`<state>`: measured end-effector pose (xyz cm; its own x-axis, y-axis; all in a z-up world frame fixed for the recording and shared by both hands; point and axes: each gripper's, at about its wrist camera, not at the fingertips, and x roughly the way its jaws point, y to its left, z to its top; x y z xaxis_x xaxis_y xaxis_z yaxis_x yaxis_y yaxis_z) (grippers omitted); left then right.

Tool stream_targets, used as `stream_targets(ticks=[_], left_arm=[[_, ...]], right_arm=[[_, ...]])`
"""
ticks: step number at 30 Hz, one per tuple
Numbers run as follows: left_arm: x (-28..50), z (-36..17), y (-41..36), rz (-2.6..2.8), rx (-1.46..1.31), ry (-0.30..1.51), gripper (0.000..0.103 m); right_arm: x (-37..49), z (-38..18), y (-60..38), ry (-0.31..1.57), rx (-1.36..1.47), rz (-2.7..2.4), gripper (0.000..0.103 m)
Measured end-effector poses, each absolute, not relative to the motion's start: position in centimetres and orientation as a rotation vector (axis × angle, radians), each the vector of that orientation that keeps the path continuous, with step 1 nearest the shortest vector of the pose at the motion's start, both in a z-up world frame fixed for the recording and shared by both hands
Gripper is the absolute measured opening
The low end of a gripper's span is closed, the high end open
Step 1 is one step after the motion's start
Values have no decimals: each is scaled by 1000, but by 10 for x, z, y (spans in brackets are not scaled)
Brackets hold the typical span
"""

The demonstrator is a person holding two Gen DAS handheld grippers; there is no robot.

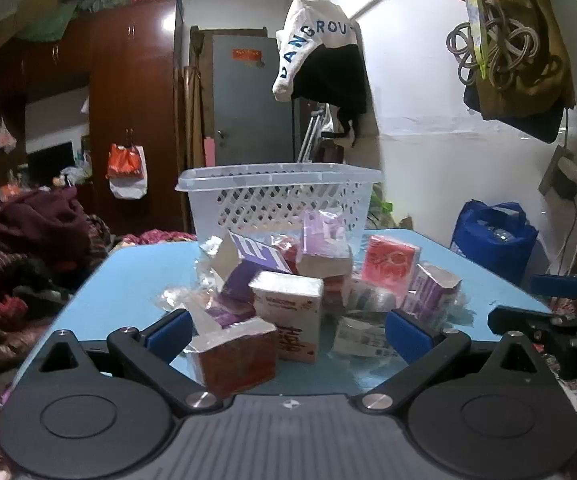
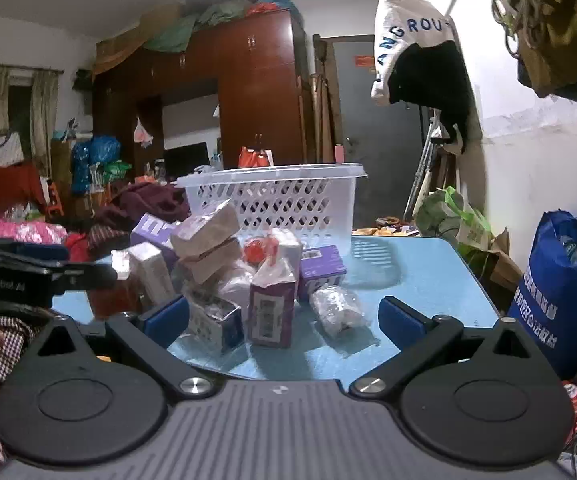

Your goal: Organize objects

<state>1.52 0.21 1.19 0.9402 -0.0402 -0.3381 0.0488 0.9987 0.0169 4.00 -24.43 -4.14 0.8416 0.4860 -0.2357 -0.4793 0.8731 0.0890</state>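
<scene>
Left hand-held gripper (image 1: 286, 330), right hand-held gripper (image 2: 284, 316) spread wide, empty; wrapped packets (image 1: 288, 300) heaped before white lattice basket (image 1: 280, 196).

A cluttered room: a tall dark-red wardrobe (image 2: 260, 92) beside a grey door (image 1: 248, 100), white walls (image 1: 428, 92), clothes heaped at left.

A heap of packets (image 1: 288, 280) is piled mid-table (image 1: 128, 280), with the basket (image 1: 280, 196) set right behind it at the far edge. A wardrobe (image 1: 132, 112) and door (image 1: 248, 100) are seen behind the basket. A bag (image 2: 560, 288) is placed right of the table, and clothes (image 1: 28, 248) are heaped to its left.
</scene>
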Motion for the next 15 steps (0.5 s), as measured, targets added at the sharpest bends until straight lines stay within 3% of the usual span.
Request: stream_targets(ticks=[15], left_arm=[[12, 9, -2, -43, 41, 349, 103]], right_arm=[[38, -36, -248, 238, 20, 528, 103]])
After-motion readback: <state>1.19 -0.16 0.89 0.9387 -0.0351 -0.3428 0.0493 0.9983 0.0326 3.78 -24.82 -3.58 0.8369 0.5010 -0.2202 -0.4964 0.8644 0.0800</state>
